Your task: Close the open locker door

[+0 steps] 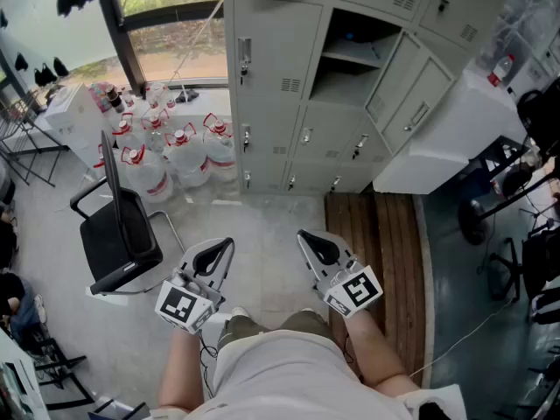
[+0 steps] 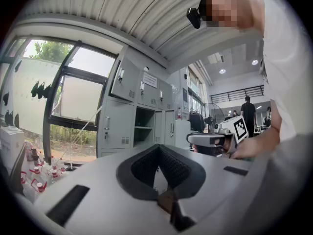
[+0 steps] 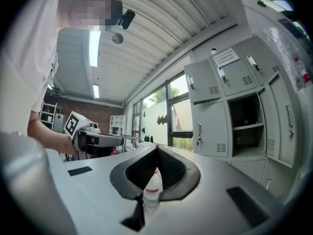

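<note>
A bank of grey lockers (image 1: 280, 77) stands ahead of me. One compartment (image 1: 354, 55) in it is open, with a shelf inside, and its door (image 1: 398, 81) is swung out to the right. That compartment also shows in the left gripper view (image 2: 143, 126) and in the right gripper view (image 3: 247, 124), where the door (image 3: 283, 121) hangs beside it. My left gripper (image 1: 229, 243) and right gripper (image 1: 302, 234) are held low in front of my body, well short of the lockers. Both are shut with nothing held.
A black chair (image 1: 122, 234) stands at my left. Several large water jugs (image 1: 175, 151) sit by the window beyond it. A white cabinet (image 1: 455, 138) is right of the lockers, a wooden platform (image 1: 376, 243) lies below it, and an office chair base (image 1: 490, 208) is at far right.
</note>
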Action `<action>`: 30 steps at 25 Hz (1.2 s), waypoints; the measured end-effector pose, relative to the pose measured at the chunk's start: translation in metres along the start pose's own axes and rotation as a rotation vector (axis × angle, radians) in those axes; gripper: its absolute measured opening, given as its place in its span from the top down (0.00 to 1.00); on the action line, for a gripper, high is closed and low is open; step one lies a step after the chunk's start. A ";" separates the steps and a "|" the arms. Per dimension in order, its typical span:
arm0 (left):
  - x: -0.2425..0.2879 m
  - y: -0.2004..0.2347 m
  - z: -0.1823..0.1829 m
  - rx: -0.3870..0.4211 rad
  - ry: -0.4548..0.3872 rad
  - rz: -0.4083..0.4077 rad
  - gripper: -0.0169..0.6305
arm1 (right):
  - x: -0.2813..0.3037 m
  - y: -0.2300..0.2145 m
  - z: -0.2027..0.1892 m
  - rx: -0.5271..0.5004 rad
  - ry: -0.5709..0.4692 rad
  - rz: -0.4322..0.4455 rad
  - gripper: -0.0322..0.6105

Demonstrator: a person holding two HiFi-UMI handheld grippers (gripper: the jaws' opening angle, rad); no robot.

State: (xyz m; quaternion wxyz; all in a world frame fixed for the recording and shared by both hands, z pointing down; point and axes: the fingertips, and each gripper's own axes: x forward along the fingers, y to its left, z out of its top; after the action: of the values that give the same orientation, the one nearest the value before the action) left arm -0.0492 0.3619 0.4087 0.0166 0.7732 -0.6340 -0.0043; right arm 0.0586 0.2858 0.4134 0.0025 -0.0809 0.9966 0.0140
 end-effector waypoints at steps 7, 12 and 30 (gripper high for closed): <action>-0.041 0.057 0.002 0.025 -0.011 0.007 0.97 | 0.060 0.036 -0.005 -0.018 0.014 0.000 0.94; -0.059 0.095 -0.009 -0.004 -0.004 0.006 0.97 | 0.085 0.042 -0.010 0.021 0.017 -0.024 0.94; 0.112 0.213 -0.027 0.012 0.099 -0.041 0.97 | 0.210 -0.112 -0.042 0.053 0.035 -0.019 0.94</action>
State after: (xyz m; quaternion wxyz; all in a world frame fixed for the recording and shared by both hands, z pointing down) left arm -0.2351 0.2107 0.4435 0.0432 0.7853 -0.6165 0.0377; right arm -0.1306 0.1403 0.4505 -0.0126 -0.0903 0.9957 -0.0138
